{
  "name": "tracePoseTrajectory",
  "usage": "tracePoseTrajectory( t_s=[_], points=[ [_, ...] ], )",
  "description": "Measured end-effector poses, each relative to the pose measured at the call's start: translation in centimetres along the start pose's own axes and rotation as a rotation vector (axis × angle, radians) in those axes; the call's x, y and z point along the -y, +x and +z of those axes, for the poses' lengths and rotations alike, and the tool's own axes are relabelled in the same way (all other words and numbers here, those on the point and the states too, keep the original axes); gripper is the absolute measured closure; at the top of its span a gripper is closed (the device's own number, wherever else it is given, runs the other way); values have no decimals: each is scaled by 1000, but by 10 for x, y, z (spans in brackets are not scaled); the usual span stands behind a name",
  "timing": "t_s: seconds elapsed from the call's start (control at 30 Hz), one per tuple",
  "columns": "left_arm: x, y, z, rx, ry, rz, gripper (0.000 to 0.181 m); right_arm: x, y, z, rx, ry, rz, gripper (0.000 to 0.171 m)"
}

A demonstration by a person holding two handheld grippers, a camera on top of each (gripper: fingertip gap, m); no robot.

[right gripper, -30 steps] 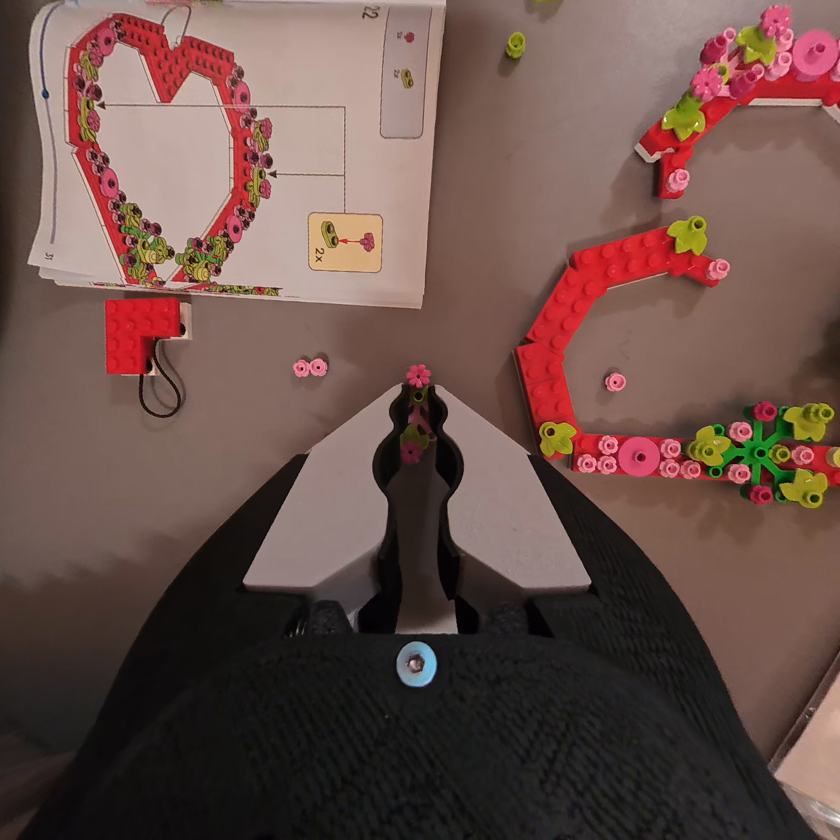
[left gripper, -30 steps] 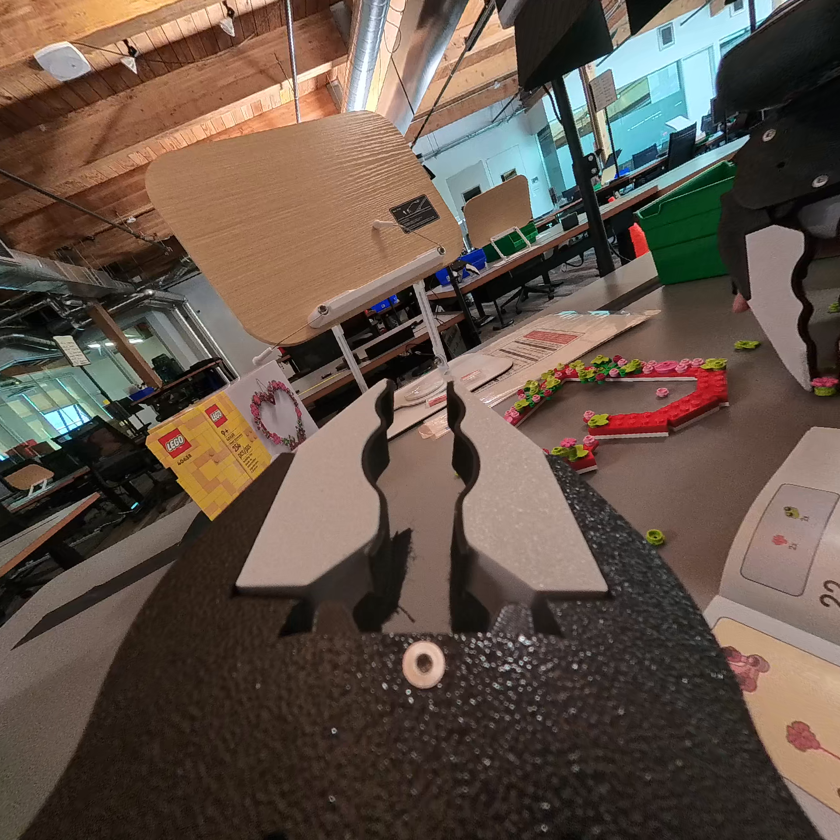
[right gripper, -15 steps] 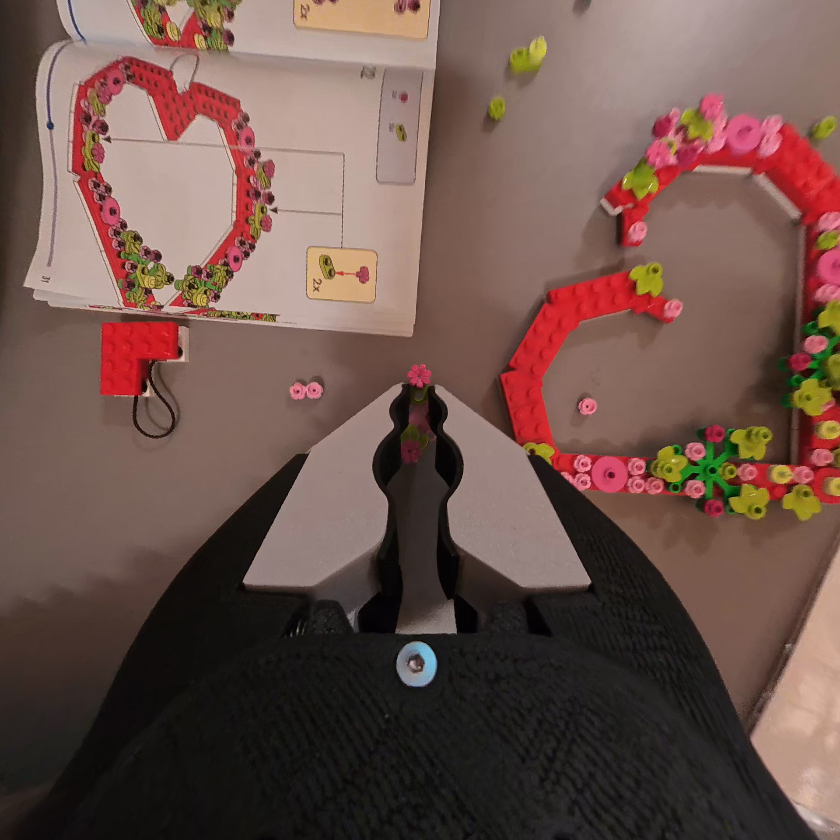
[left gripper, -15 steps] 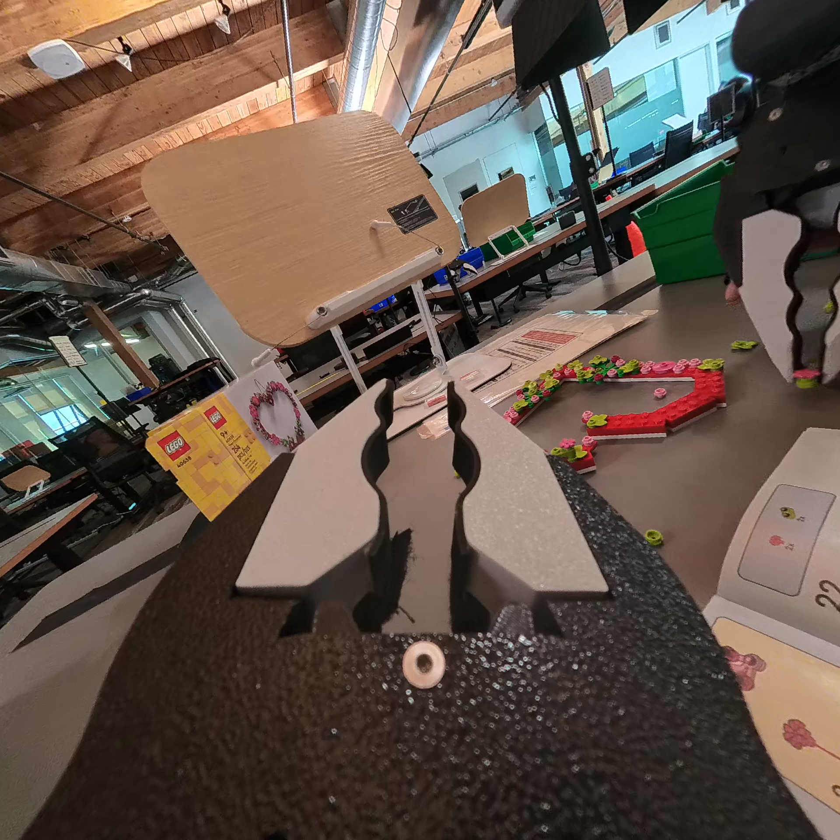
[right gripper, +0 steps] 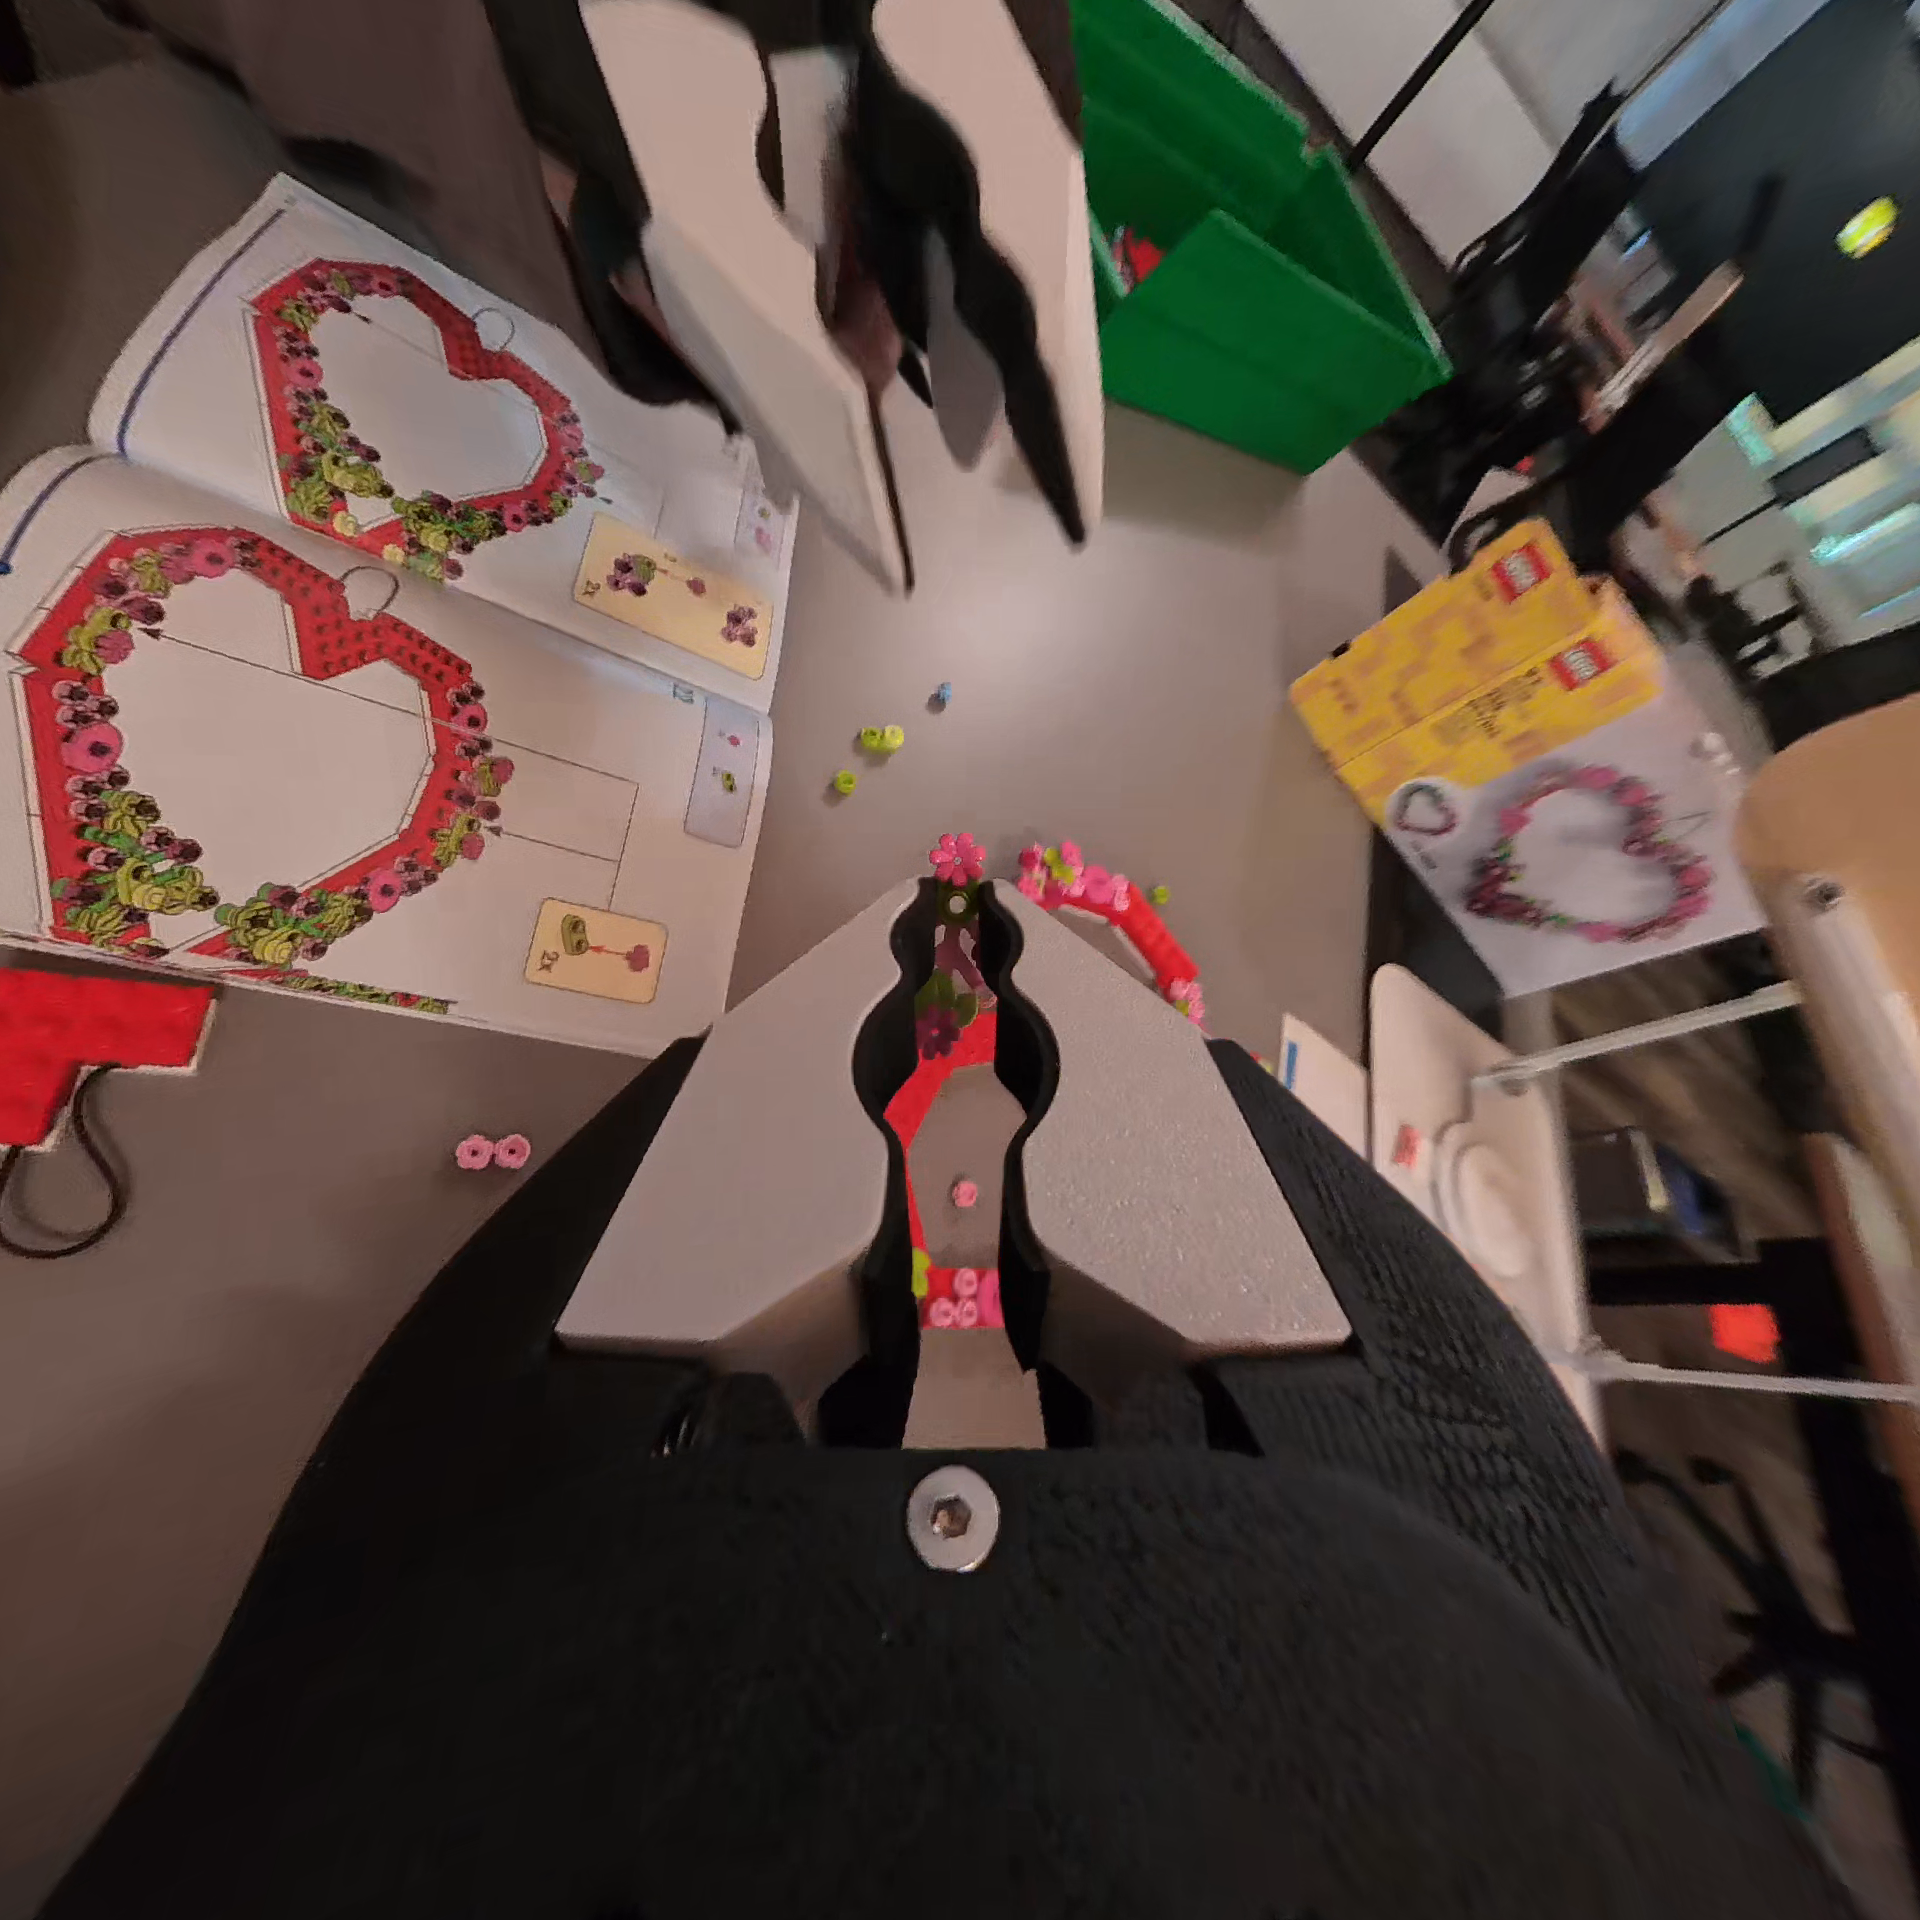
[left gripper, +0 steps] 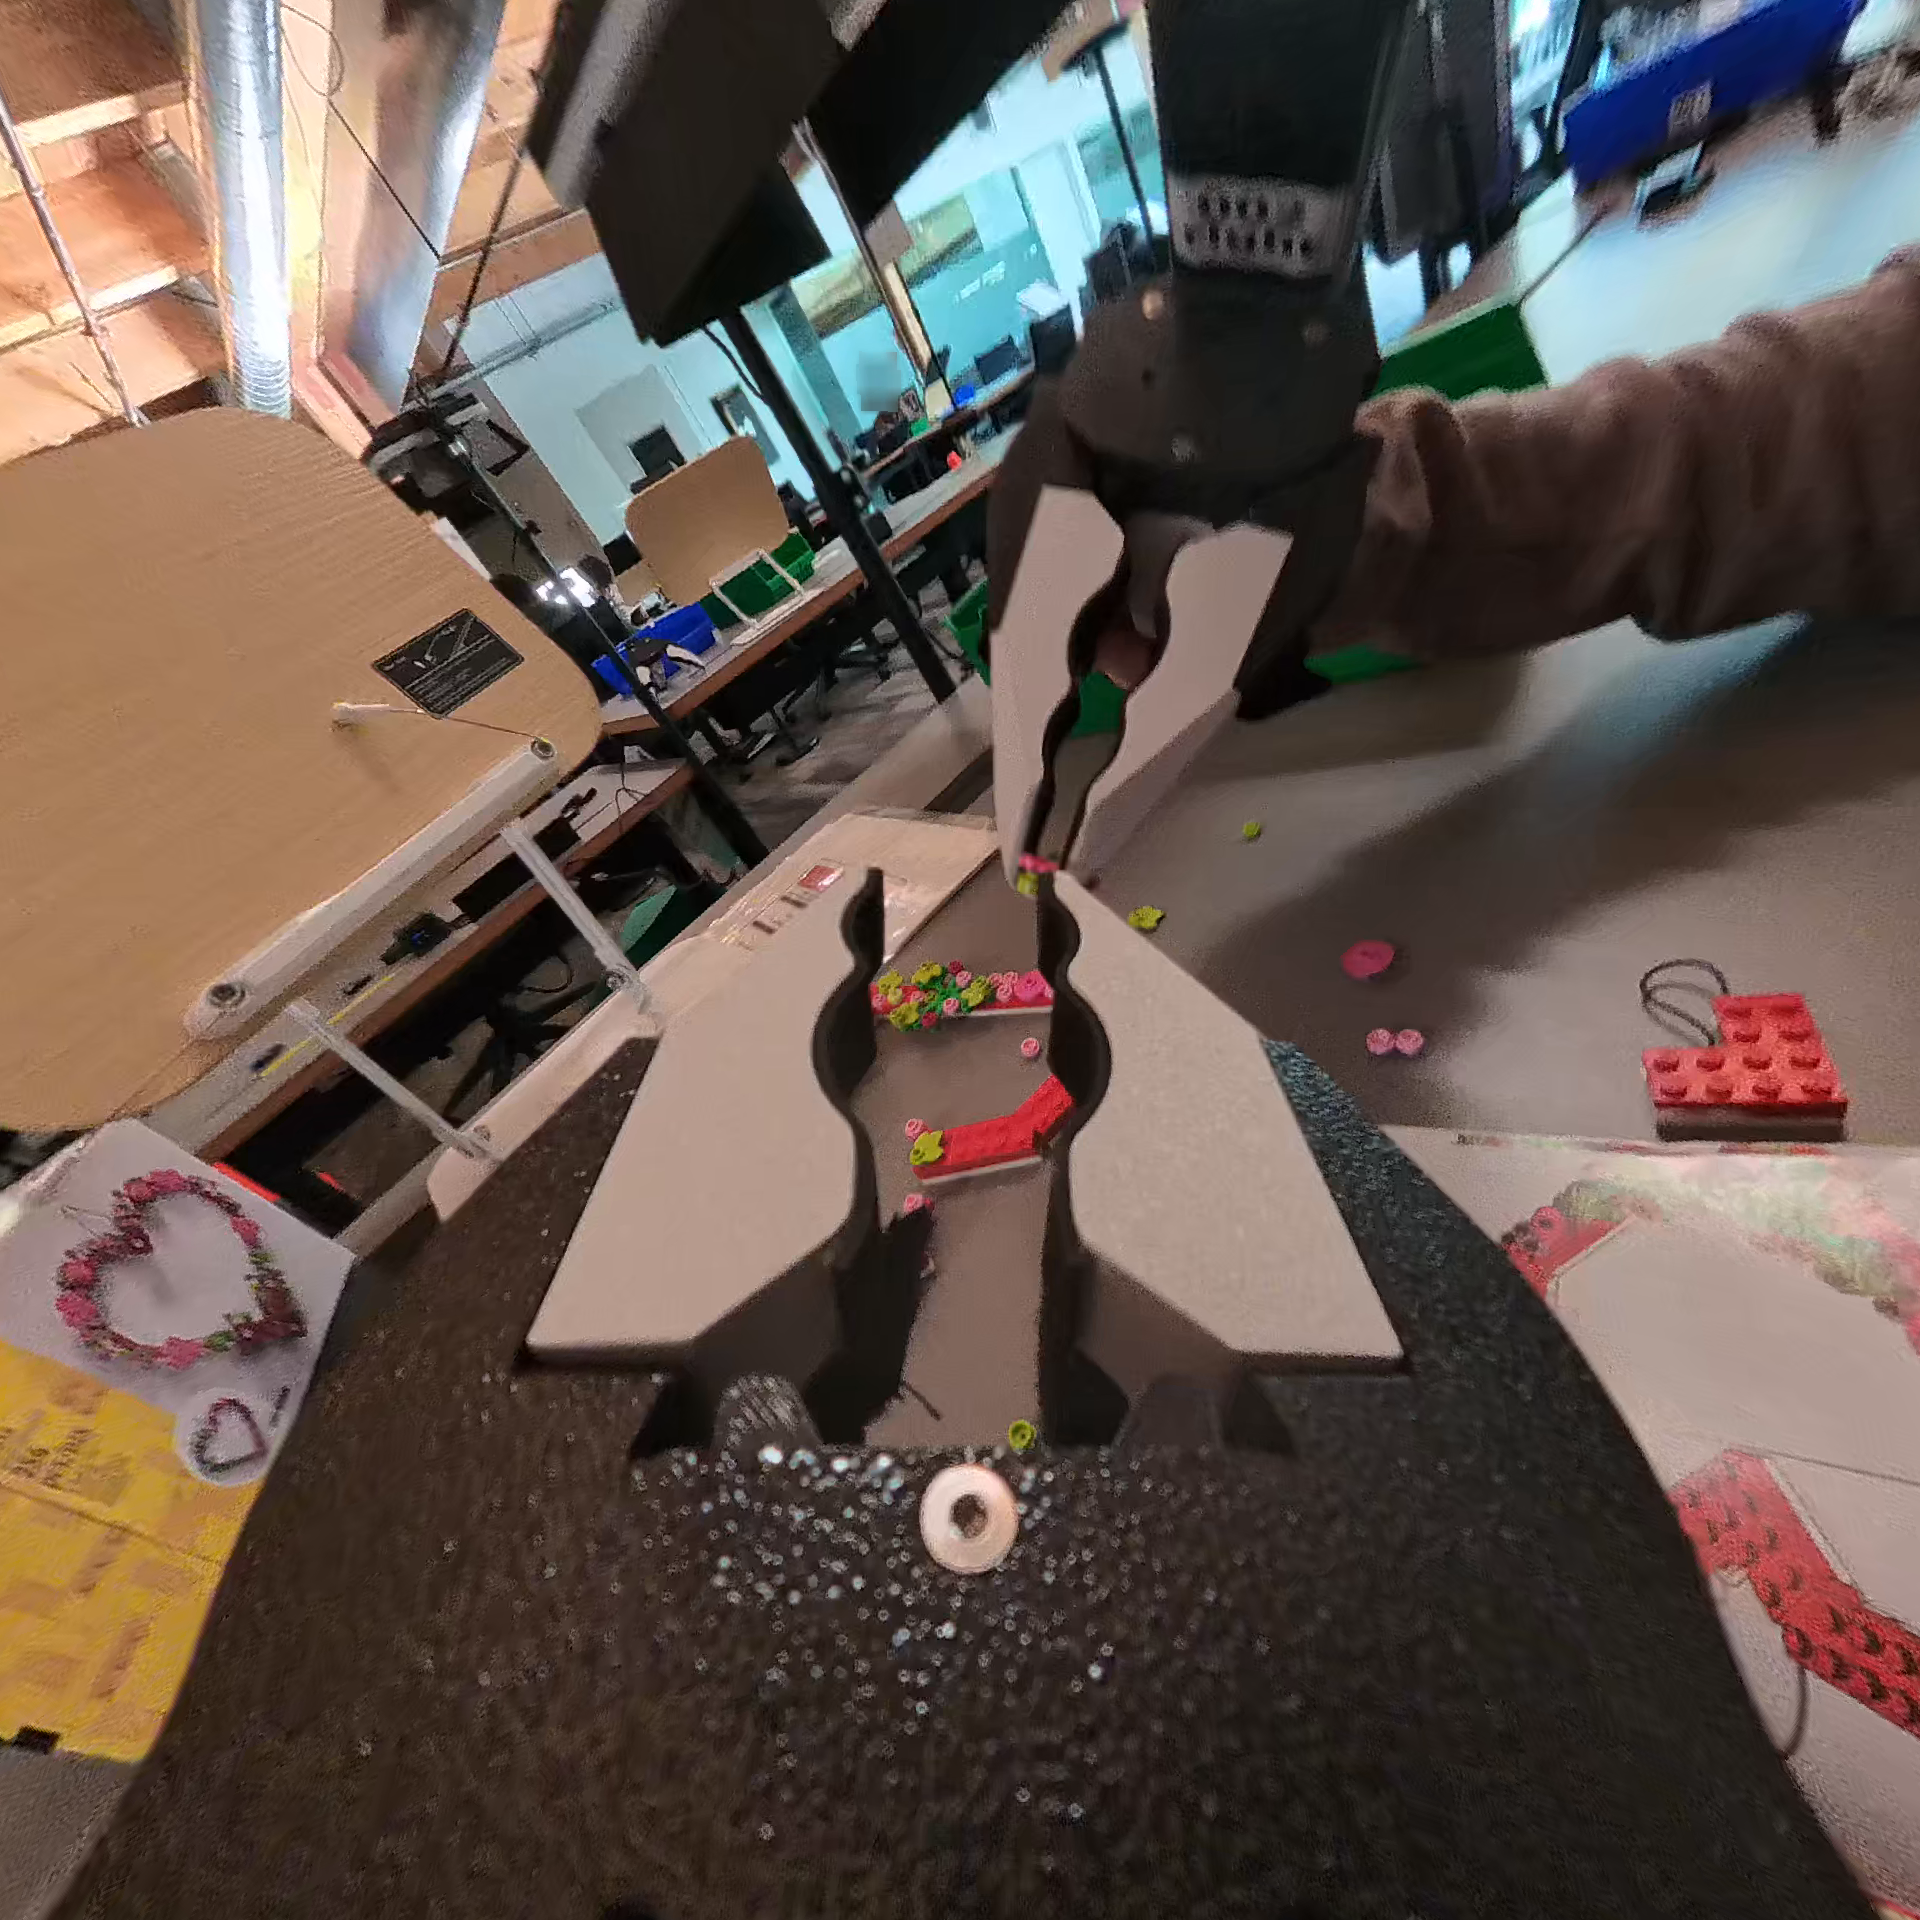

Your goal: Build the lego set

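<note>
My right gripper (right gripper: 956, 902) is shut on a small pink flower on a lime stem piece (right gripper: 956, 860), which sticks out past the tips. In the left wrist view this gripper (left gripper: 1037, 871) comes down from above, its tips right at my left gripper's right fingertip (left gripper: 1062, 896). My left gripper (left gripper: 961, 891) is open and empty, above the table; it also shows in the right wrist view (right gripper: 883, 343). The red heart frame with flowers (left gripper: 992, 1127) lies on the grey table below both grippers, also seen between the right fingers (right gripper: 928, 1103).
The open instruction booklet (right gripper: 312, 675) lies to one side, with a red L-shaped plate on a black cord (left gripper: 1745, 1060) beside it. Loose pink studs (right gripper: 494, 1151) and lime pieces (right gripper: 881, 740) lie on the table. A yellow set box (right gripper: 1475, 675) and green bins (right gripper: 1247, 312) stand further out. My right fingertips sit around 6 cm from my left ones.
The right gripper has swung over with the flower and now meets the left gripper's tips. The left gripper has tipped down over the heart frame. Both views are blurred by motion.
</note>
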State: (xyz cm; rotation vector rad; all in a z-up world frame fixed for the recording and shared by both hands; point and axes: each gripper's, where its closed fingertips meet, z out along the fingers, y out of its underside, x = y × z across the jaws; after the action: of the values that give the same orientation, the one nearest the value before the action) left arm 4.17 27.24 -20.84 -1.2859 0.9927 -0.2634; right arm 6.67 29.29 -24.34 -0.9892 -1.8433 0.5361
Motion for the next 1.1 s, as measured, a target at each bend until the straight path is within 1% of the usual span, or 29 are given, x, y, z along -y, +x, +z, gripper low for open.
tracePoseTrajectory(
  t_s=[0.03, 0.1, 0.2, 0.3, 0.37, 0.4, 0.43, 0.53, 0.57, 0.63, 0.73, 0.83, 0.87, 1.0, 1.1],
  points=[
    [-1, 4, 2, -5, -10, 16, 153, 7, 0, -1, -11, 26, -24, 165],
    [3, 14, 4, -43, 31, -41, 157, 21, -3, -4, -10, 93, -38, 165],
    [5, 19, 4, -118, 98, -287, 161, 40, -2, -11, -52, 213, -96, 166],
    [7, 17, 1, -191, 152, -507, 154, 45, -3, -14, -109, 221, -215, 166],
    [11, 18, -2, -230, 198, -560, 152, 49, -7, -13, -121, 220, -279, 166],
    [12, 18, -3, -229, 207, -542, 150, 49, -9, -11, -110, 216, -278, 166],
    [11, 18, -3, -203, 208, -473, 150, 49, -10, -8, -93, 205, -250, 166],
    [8, 21, -5, -73, 202, -137, 162, 47, -17, -2, 23, 201, -68, 166],
    [8, 22, -6, -46, 204, -78, 166, 47, -17, 0, 58, 205, 5, 166],
    [10, 25, -6, -41, 215, -71, 168, 48, -22, 1, 136, 238, 113, 166],
    [8, 27, -4, -73, 216, -143, 166, 48, -26, 3, 205, 275, 203, 166],
    [5, 32, -2, -116, 202, -166, 166, 46, -29, 6, 238, 274, 241, 165],
    [3, 34, -2, -122, 194, -153, 170, 44, -29, 7, 244, 269, 250, 165],
    [-5, 36, 1, -122, 148, -114, 174, 36, -32, 10, 275, 242, 277, 165],
    [-12, 37, 3, -140, 111, -128, 173, 29, -34, 13, 280, 189, 273, 165]
  ],
)
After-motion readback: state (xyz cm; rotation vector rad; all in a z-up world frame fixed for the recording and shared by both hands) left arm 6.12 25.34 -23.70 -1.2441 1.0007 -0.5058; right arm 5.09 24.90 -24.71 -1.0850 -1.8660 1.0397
